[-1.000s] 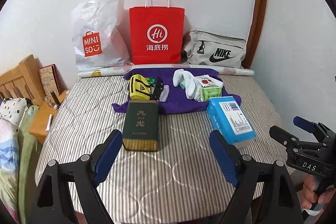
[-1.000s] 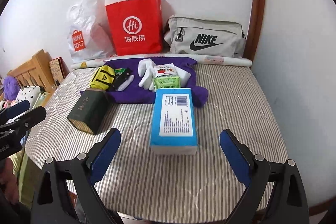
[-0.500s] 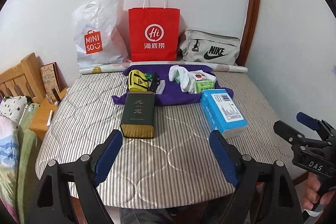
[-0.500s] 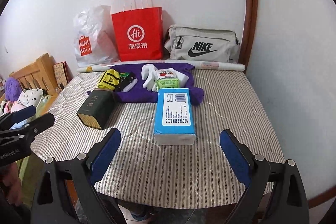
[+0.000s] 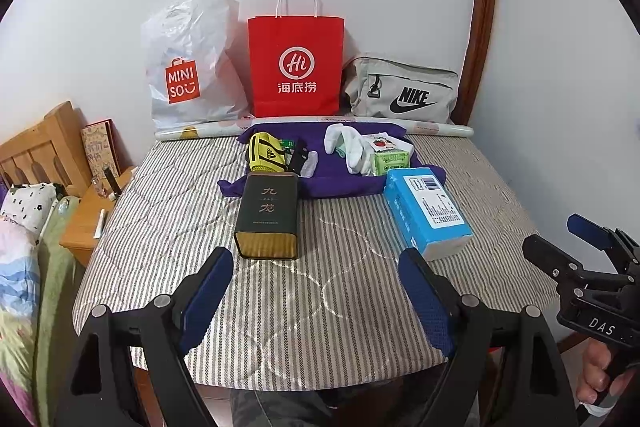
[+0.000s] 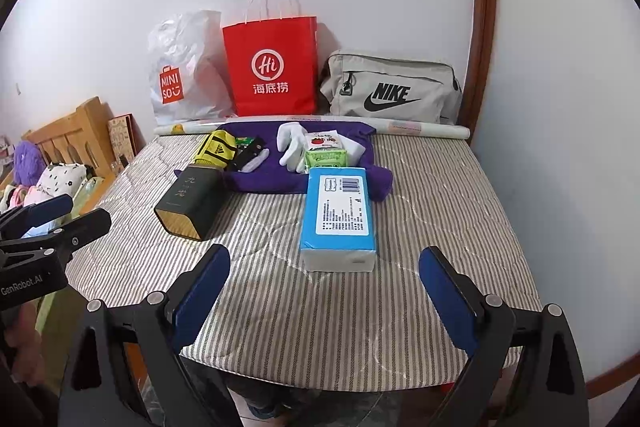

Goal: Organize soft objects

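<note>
A purple cloth lies at the back of the striped table. On it are a yellow pouch, white gloves and small green packets. A blue tissue pack and a dark green tin lie in front of the cloth. My left gripper is open and empty over the front edge. My right gripper is open and empty, behind the tissue pack.
A white MINISO bag, a red paper bag and a grey Nike bag stand against the back wall, with a rolled paper before them. A wooden headboard and bedding are on the left.
Both grippers have pulled back and up from the table, so the objects look farther away and the front edge shows. Nothing on the table has moved.
</note>
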A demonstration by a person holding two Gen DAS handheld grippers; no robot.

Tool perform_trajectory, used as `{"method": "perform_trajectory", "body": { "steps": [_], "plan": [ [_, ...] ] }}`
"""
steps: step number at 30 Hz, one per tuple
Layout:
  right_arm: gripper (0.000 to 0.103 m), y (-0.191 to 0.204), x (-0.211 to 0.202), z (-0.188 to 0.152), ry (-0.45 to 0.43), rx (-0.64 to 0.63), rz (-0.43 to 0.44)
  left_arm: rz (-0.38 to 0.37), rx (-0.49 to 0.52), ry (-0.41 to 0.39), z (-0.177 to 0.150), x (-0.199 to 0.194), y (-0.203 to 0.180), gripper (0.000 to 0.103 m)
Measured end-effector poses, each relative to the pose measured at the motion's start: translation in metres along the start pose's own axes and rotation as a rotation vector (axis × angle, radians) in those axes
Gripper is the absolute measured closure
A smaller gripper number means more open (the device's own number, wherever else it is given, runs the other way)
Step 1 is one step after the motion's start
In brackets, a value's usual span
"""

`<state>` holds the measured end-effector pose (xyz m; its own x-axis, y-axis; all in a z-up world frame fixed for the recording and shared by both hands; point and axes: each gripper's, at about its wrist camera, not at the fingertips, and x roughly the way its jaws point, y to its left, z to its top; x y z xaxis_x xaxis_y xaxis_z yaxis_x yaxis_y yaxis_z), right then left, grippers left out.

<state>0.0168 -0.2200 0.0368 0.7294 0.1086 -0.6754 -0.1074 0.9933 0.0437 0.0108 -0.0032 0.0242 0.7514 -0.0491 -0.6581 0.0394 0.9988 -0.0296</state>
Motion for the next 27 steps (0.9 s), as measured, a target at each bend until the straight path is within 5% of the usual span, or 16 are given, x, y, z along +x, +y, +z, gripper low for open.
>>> {"method": "perform_trajectory", "body": {
  "steps": [27],
  "plan": [
    [0.008, 0.0001, -0.0039, -0.0018, -0.005, -0.006, 0.000, 0.006, -0.003, 0.011, -0.0003, -0.0011, 0.0003, 0.019]
  ]
}}
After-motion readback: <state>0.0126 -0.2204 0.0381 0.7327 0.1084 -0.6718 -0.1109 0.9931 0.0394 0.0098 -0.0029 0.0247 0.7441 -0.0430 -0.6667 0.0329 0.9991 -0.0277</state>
